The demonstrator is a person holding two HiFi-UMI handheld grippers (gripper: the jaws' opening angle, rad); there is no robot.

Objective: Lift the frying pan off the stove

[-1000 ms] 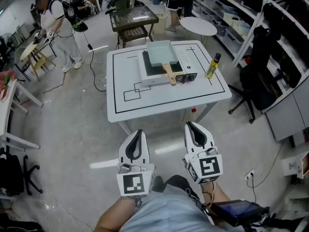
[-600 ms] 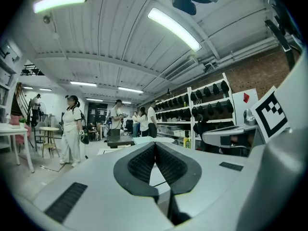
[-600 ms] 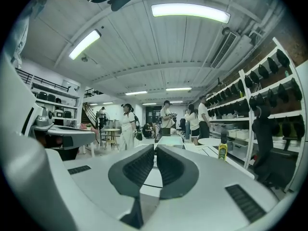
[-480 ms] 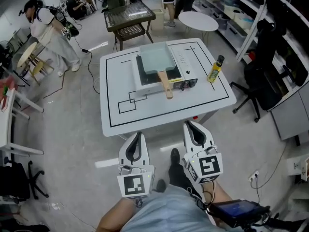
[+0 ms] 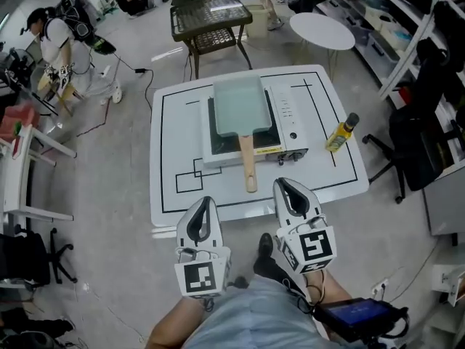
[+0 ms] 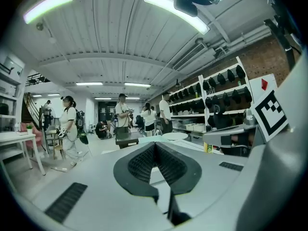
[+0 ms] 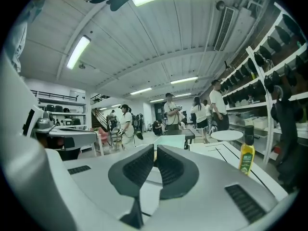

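Observation:
A pale green rectangular frying pan (image 5: 240, 105) with a wooden handle (image 5: 247, 163) rests on a white portable stove (image 5: 285, 131) on the white table (image 5: 174, 187). The handle points toward me. My left gripper (image 5: 206, 203) hangs just short of the table's near edge, left of the handle, jaws shut with nothing in them. My right gripper (image 5: 287, 186) hovers over the near edge to the right of the handle, also shut and holding nothing. In the right gripper view the pan (image 7: 169, 141) shows beyond the shut jaws; the left gripper view's jaws are closed too.
A yellow oil bottle (image 5: 340, 134) stands at the table's right side and shows in the right gripper view (image 7: 247, 158). Black lines mark the tabletop. Behind are a dark cart (image 5: 211, 17), a round white table (image 5: 322, 30), shelving at right, and people at the back.
The table with stove and pan has come closer in the head view; both grippers now reach its near edge. Both pairs of jaws stayed shut.

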